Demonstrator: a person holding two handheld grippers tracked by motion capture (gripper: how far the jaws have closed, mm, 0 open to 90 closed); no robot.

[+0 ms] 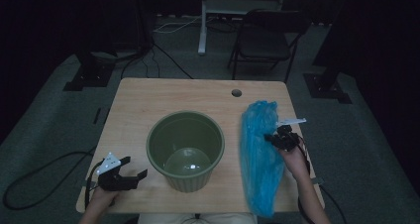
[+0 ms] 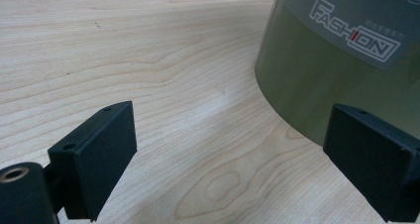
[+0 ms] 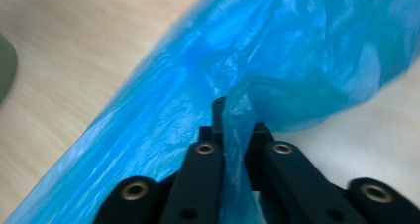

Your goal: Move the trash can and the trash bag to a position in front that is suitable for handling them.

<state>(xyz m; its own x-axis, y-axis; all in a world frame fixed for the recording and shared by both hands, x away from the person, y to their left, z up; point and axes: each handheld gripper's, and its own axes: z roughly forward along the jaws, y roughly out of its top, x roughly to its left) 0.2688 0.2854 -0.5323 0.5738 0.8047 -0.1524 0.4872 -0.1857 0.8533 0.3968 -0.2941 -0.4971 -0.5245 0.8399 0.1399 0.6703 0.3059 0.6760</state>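
At the near left corner of the table [image 1: 148,92], the left gripper [image 1: 130,171] rests with its jaws spread wide and nothing between them; just beside it stands the green bucket [image 1: 185,149], whose top is cut off in the left gripper view. On the right, the right gripper [image 1: 273,138] is clamped on a fold of the blue plastic bag [image 1: 260,154], whose near end hangs past the table's edge. A dim folding chair [image 1: 267,38] stands beyond.

High view looks down on the table [image 1: 148,100]; gripper views skim it closely.
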